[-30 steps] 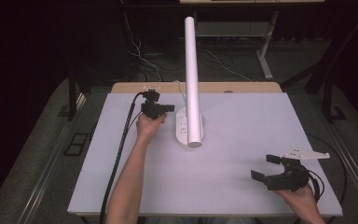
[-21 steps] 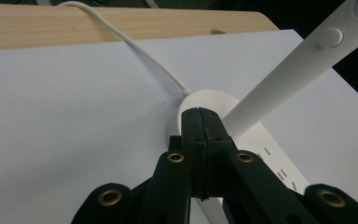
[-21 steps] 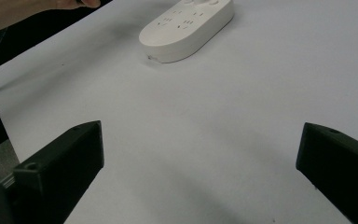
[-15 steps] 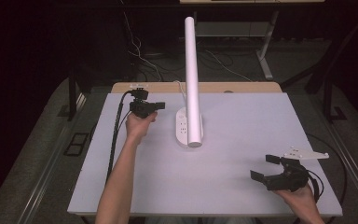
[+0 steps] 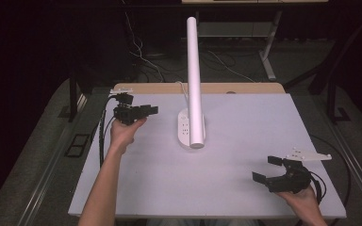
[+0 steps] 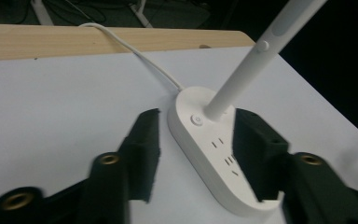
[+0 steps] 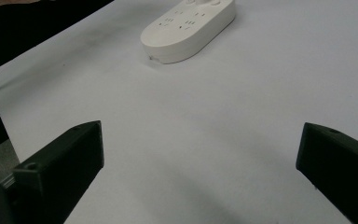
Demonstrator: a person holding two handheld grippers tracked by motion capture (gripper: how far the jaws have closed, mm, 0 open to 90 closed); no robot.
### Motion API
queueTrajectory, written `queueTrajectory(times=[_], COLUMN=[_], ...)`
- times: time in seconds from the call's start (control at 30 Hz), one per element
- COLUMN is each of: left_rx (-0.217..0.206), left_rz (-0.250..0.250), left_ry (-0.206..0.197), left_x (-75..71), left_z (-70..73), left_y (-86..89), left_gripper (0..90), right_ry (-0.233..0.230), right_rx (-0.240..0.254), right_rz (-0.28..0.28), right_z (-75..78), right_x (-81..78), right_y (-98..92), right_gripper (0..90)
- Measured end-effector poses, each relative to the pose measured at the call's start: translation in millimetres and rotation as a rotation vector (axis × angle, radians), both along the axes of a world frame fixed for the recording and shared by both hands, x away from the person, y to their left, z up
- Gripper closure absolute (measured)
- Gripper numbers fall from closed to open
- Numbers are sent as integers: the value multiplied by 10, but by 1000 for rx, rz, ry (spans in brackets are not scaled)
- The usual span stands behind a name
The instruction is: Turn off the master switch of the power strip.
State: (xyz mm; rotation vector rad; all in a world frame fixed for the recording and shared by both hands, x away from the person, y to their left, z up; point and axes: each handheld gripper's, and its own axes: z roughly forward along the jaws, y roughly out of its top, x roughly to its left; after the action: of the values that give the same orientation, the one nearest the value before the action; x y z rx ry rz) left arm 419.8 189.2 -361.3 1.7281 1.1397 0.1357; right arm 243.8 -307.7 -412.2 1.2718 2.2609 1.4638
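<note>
a dark room with cables on the floor surrounds a white table (image 5: 245,188) with a wooden strip along its far edge.

the left gripper (image 5: 152,110) hangs above the table at about ten o'clock of the lamp base (image 5: 185,130), well clear of it, pointing toward it. its jaws have just been opening and now stand half spread with nothing between them; in the left gripper view they frame the base without touching it. the right gripper (image 5: 267,169) rests low at about four o'clock of the base, well apart from it, jaws spread wide and empty.

the base is a white oval with sockets and a small round button (image 6: 196,119) on top, sitting mid-table. a white tube arm (image 5: 194,80) rises from it and leans toward the near side, and a white cord (image 6: 135,51) runs off toward twelve o'clock.

the likely trouble: the jaws look barely wider than the base, so a closing approach could clip its edge and shove it across the smooth top. a high push on the arm could tip the lamp. a careless sweep could also snag the cord or bump the button.
</note>
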Motion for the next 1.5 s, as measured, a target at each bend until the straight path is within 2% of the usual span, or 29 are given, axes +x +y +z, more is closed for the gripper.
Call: queueTrajectory(times=[0.07, 0.1, 0.3, 0.5, 0.53, 0.57, 0.6, 0.67, 0.77, 0.9, 1.0, 1.27, 1.5], left_rx=[-9, -13, -21, -36, -39, -43, -45, -42, -47, -32, -31, -35, -17], left_rz=[0, -3, -20, -19, -22, -25, -30, -51, -55, -74, -90, -97, -116], left_ry=[3, 1, -17, -35, -36, -37, -37, -40, -52, -68, -90, -118, -127], left_x=[-67, -99, -292, -480, -509, -542, -574, -638, -746, -881, -977, -1217, -1380], left_z=[18, 23, 40, 46, 43, 38, 29, 4, -47, -118, -152, -237, -328], left_y=[42, 68, 189, 258, 262, 262, 262, 256, 248, 229, 227, 200, 139], left_gripper=[342, 342, 162, 104, 64, 64, 10, 0, 0, 0, 0, 0, 0], right_ry=[-2, -2, -2, -6, -6, -6, -5, -5, -5, -3, -4, -4, -3], right_rx=[-3, -3, -4, -7, -8, -8, -7, -8, -8, -7, -10, -11, -12], right_rz=[1, 1, 0, 3, 3, 3, 2, 1, 0, -3, -4, -6, -6], right_z=[-3, -3, 1, -5, -6, -6, -7, -7, -6, -4, -4, -3, -4], right_x=[-1, -1, -5, -3, -2, -2, -2, -1, -3, -8, -9, -13, -16], right_y=[4, 4, 18, 23, 24, 24, 24, 24, 24, 27, 32, 33, 28], right_gripper=[0, 0, 0, 0, 0, 0, 0, 0, 0, 0, 0, 0, 0])
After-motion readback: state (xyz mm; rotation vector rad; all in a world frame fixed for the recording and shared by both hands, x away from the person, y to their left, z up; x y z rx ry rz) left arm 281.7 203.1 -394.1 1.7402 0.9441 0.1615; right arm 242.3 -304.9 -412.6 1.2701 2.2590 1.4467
